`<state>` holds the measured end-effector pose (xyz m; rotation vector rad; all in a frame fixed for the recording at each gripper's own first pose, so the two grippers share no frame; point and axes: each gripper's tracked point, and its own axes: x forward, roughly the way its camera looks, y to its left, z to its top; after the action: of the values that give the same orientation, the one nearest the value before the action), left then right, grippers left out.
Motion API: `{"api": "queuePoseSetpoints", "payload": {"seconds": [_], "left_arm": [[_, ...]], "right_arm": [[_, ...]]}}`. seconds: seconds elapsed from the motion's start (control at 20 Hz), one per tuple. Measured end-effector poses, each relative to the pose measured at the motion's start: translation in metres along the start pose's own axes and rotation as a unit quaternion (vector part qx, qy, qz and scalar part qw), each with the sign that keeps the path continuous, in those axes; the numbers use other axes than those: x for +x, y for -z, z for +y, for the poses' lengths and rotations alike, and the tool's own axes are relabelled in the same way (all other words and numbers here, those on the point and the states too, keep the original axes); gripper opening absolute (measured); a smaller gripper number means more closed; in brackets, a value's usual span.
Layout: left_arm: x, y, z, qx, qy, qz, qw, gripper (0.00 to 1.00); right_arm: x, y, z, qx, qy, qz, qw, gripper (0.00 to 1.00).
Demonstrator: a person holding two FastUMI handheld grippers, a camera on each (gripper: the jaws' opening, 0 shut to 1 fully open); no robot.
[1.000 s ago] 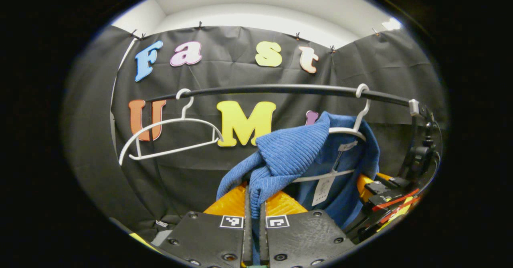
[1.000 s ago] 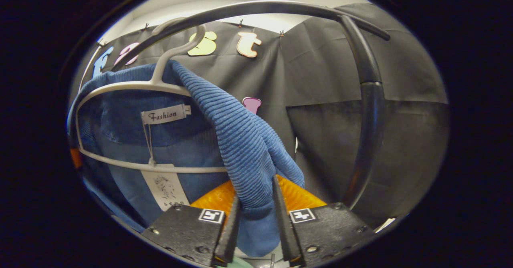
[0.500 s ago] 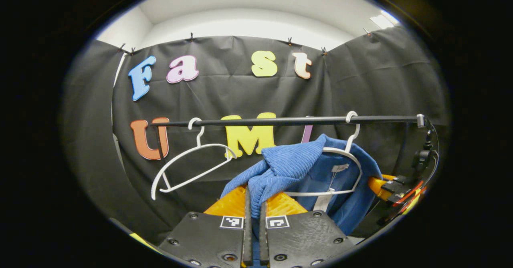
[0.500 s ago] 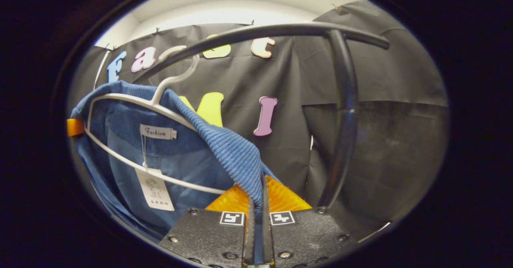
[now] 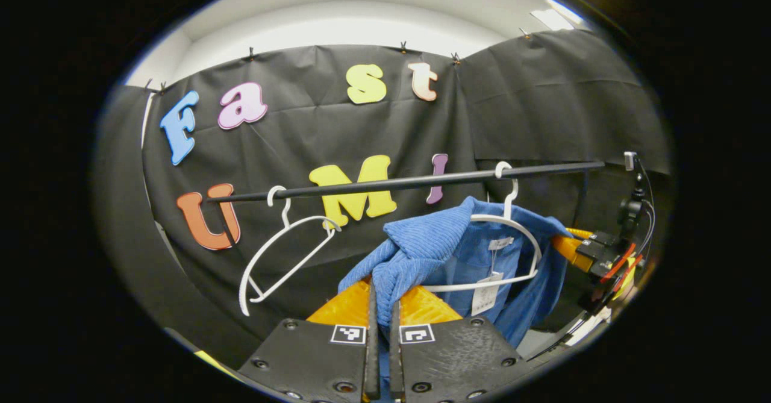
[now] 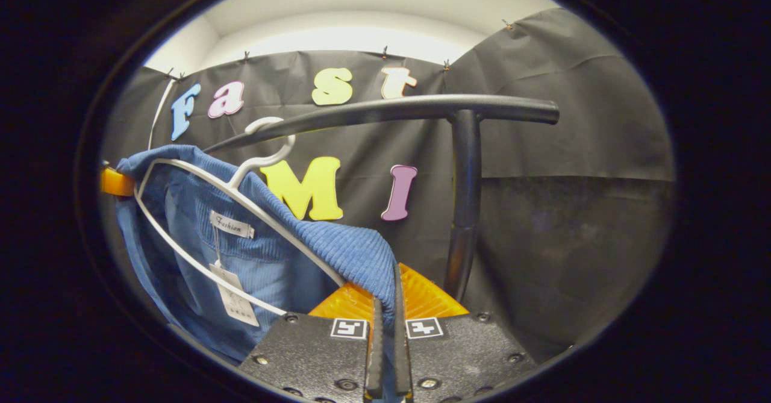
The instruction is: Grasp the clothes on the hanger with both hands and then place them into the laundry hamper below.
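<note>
You had the blue ribbed garment (image 5: 433,243) pinched at both shoulders, so the grasping step looked done and the lifting-off step was in hand. In the left gripper view, your left gripper (image 5: 380,306) sat at the bottom centre with its jaws nearly closed on a bunched fold of the blue cloth, and your right gripper (image 5: 593,252) showed at the right edge of the frame, against the garment's far shoulder. In the right gripper view, your right gripper (image 6: 385,306) likewise had its jaws narrowed on the cloth at the bottom centre. The garment was on its white hanger (image 6: 241,210), hooked over the black rail (image 6: 385,111), filling the lower left of that frame and the lower centre-right of the left gripper view. An empty white hanger (image 5: 283,252) hung farther along the rail, centre-left. The hamper could not be made out in either frame. Your next move, I judge, called for drawing both shoulders off the hanger's arms together, keeping the grips firm so the hanger did not come along, then lowering the garment.
</note>
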<state>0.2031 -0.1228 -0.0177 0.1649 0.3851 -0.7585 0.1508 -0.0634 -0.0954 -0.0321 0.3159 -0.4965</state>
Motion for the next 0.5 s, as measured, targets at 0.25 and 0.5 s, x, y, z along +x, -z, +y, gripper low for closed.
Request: {"api": "queuePoseSetpoints", "payload": {"seconds": [0.25, 0.5], "left_arm": [[-0.007, -0.002, 0.000, 0.073, 0.016, 0.031, 0.997, 0.06], [-0.014, -0.016, -0.011, 0.056, 0.064, 0.019, 0.996, 0.07]], "right_arm": [[-0.005, -0.007, -0.003, -0.006, -0.001, -0.007, 1.000, 0.11], [-0.003, -0.010, -0.006, -0.024, -0.001, -0.012, 1.000, 0.10]]}}
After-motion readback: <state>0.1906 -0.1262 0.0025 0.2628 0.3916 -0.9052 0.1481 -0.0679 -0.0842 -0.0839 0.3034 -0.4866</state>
